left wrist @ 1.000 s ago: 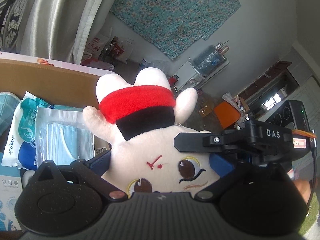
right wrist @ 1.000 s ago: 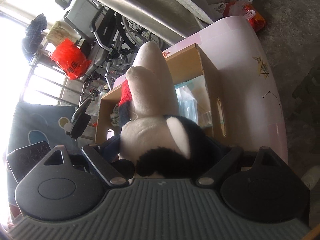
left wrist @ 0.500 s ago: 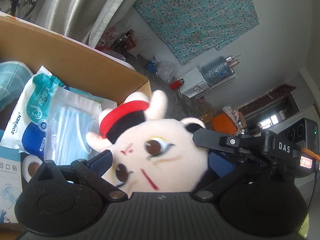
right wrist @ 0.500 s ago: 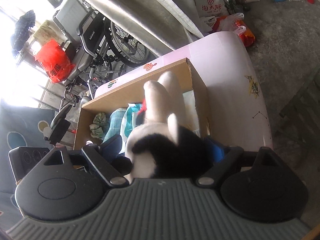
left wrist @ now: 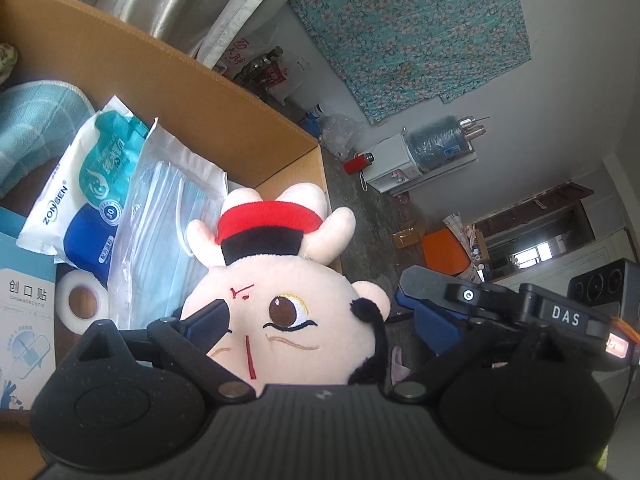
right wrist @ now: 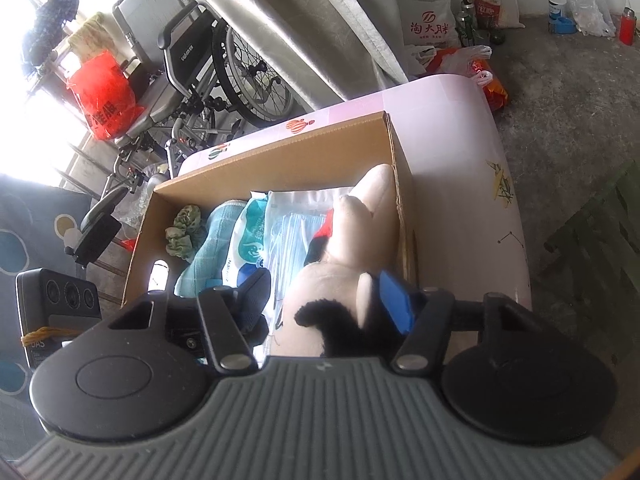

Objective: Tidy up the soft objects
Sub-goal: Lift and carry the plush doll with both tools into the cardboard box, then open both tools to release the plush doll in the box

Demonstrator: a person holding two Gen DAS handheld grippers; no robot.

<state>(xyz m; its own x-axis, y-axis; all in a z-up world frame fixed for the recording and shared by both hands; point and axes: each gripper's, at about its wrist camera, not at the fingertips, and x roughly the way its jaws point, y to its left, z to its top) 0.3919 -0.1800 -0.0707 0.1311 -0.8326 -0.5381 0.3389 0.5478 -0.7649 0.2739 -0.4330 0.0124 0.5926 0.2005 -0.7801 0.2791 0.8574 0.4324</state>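
1. Cardboard is walling the open box [right wrist: 280, 160], which is standing on the pink table [right wrist: 460, 160]; the plush doll [left wrist: 288, 304] is lying inside along the right-hand wall, partly over a clear packet of face masks [left wrist: 160, 216].
2. Its long axis is running straight away from both claws: the head is sitting between the fingers, while the red-and-black body and pale legs are pointing toward the box's far right corner.
3. The right gripper [right wrist: 324, 296] is bracketing the back of the head, and its jaws have just been closing with the doll between them. The blue pad on one side is pressing into the black hair; the other finger is showing a sliver of packet between itself and the plush, so whether it is clenched cannot be told.
4. The left gripper [left wrist: 316, 316] is facing the doll's face from the opposite side. One finger is overlapping the cheek, but the other side is crowded by the right claw's linkage, so its grasp cannot be told either.
5. Neither hand is nearer; both are meeting at the head.
6. Judging from this, the coming move is depending on that axis: the claws would likely be backing off head-side, opposite the legs, leaving the doll lengthwise against the wall.
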